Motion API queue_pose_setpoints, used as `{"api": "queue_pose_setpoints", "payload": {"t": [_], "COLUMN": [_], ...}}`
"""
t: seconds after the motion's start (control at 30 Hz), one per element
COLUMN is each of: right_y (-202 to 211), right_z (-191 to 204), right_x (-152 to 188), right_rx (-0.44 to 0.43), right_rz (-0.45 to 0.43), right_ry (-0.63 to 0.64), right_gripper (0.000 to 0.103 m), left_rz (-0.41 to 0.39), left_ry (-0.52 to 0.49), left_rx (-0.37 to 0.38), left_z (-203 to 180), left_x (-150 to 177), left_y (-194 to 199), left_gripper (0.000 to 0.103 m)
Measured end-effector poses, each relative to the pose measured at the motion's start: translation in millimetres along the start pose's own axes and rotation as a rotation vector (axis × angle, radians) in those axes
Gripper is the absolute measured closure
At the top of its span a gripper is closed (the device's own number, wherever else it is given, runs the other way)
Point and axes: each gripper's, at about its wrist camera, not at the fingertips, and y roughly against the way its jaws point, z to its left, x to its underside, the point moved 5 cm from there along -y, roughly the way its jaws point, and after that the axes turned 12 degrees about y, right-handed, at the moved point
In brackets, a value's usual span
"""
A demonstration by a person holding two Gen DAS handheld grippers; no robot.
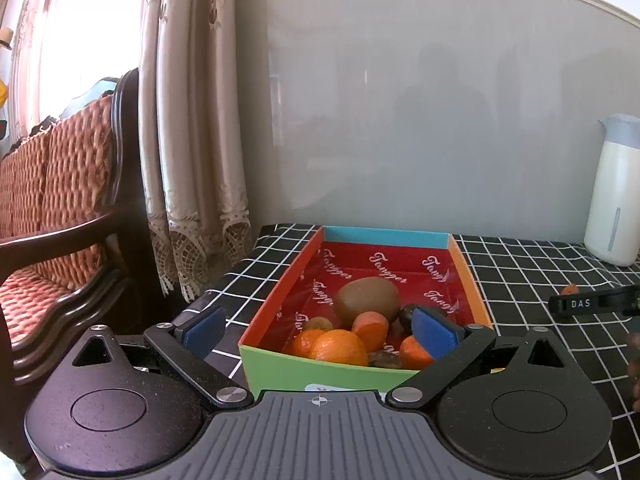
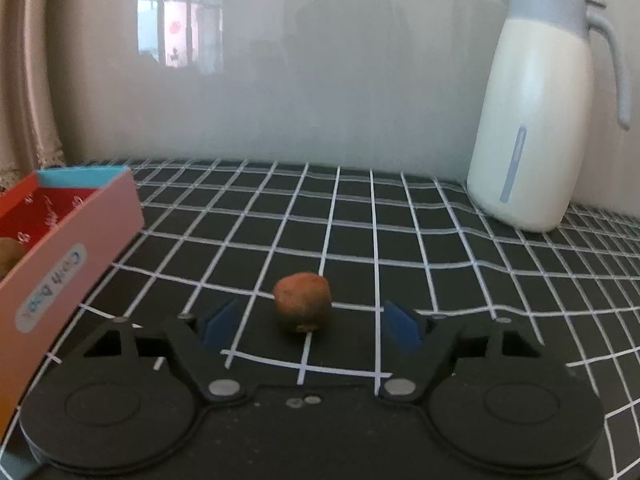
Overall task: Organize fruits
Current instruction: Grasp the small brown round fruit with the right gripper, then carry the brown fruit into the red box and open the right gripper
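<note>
An open colourful box [image 1: 320,372] with a red lining stands on the black checked tablecloth. Inside it lie a kiwi [image 1: 367,296], an orange [image 1: 338,346], orange pieces [image 1: 370,326], a dark fruit [image 1: 408,314] and small brown bits. My left gripper [image 1: 319,334] is open at the box's near end, holding nothing, its right pad over the box's near right corner. A small brown fruit [image 2: 303,303] lies on the cloth right of the box [image 2: 80,248]. My right gripper [image 2: 311,326] is open around it, with both pads clear of the fruit.
A white jug [image 2: 536,128] with a grey lid stands at the back right by the wall. A wooden chair [image 1: 60,200] with a woven cushion and curtains are left of the table. The cloth [image 2: 360,220] beyond the fruit is bare.
</note>
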Motion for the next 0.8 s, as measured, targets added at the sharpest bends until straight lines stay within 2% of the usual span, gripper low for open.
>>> {"api": "queue_pose_setpoints", "payload": {"t": [0.07, 0.13, 0.37, 0.8], "right_y": [-2.9, -4.9, 6.0, 83.2], "right_z": [-1.1, -3.1, 0.8, 10.9], "right_x": [-0.7, -0.4, -0.5, -10.9], "right_rx": [-0.009, -0.012, 0.009, -0.004], "right_rz": [0.000, 0.004, -0.013, -0.130], "right_ry": [-0.005, -0.012, 0.010, 0.049], "right_gripper": [0.041, 0.074, 0.074, 0.074], "left_rz": [0.002, 0.001, 0.006, -0.002], "left_ry": [-0.003, -0.006, 0.004, 0.002], "left_rx": [0.001, 0.001, -0.002, 0.026], "left_z": [0.1, 0.2, 3.3, -5.4], "left_x": [0.0, 0.2, -1.3, -1.3], "left_y": [0.6, 1.2, 0.7, 6.9], "left_gripper": [0.004, 0.004, 0.004, 0.004]}}
